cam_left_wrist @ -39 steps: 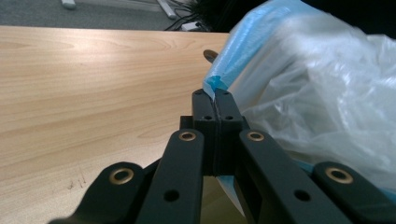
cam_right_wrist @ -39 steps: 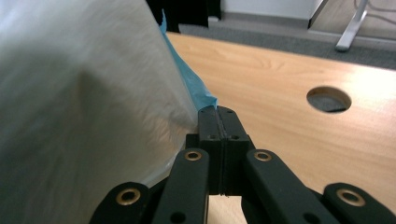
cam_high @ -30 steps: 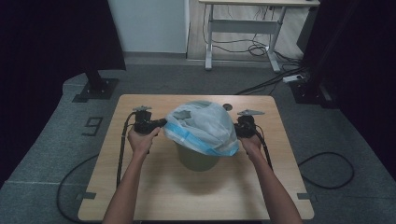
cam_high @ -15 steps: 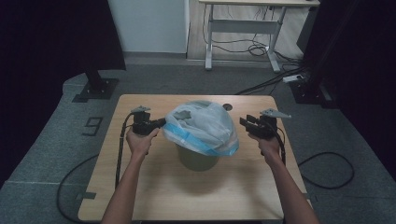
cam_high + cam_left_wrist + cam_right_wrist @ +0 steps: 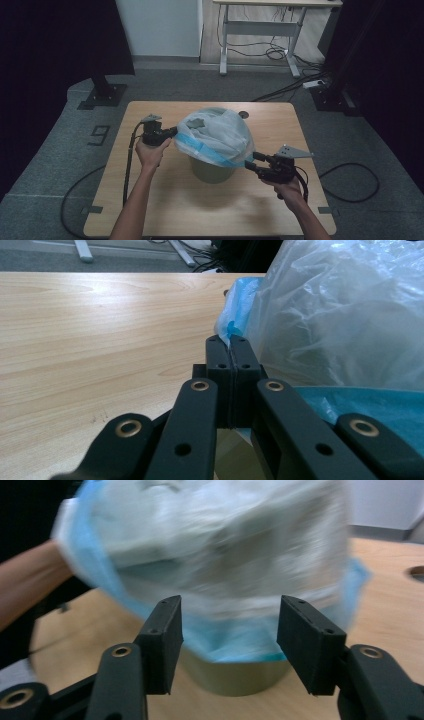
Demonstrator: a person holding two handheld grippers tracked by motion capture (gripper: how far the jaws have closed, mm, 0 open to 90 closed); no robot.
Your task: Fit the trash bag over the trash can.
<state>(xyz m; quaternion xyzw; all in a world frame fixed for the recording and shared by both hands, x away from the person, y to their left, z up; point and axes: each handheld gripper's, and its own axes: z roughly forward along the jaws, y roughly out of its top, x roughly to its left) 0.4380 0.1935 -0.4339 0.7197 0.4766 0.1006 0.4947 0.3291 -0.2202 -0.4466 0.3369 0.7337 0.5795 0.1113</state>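
Plastic bag (image 5: 216, 134) with a blue hem is draped over the mouth of a grey-green bin (image 5: 212, 170) at the middle of the desk (image 5: 165, 200). The left gripper (image 5: 172, 133) is clenched on the blue hem at the bin's left side; in the left gripper view its jaws are pressed together with a tuft of blue film pinched at the tips (image 5: 231, 332). The right gripper (image 5: 251, 162) sits low at the bin's right front, at the hem's edge; its jaws have just been opening, and in the right gripper view they stand apart with nothing pressed between the pads, the bag (image 5: 215, 555) beyond them.

Risks, judged: with only one side held, the right hem could ride up or slip off the rim if the left hand pulls. Thin film could tear at the left pinch. The bin looks light, so a sideways tug could tip or slide it. The right jaws could close on loose film instead of the hem.

Writing: a figure "9" (image 5: 100, 134) on the floor left of the desk; no brand or label is readable on bag or bin.
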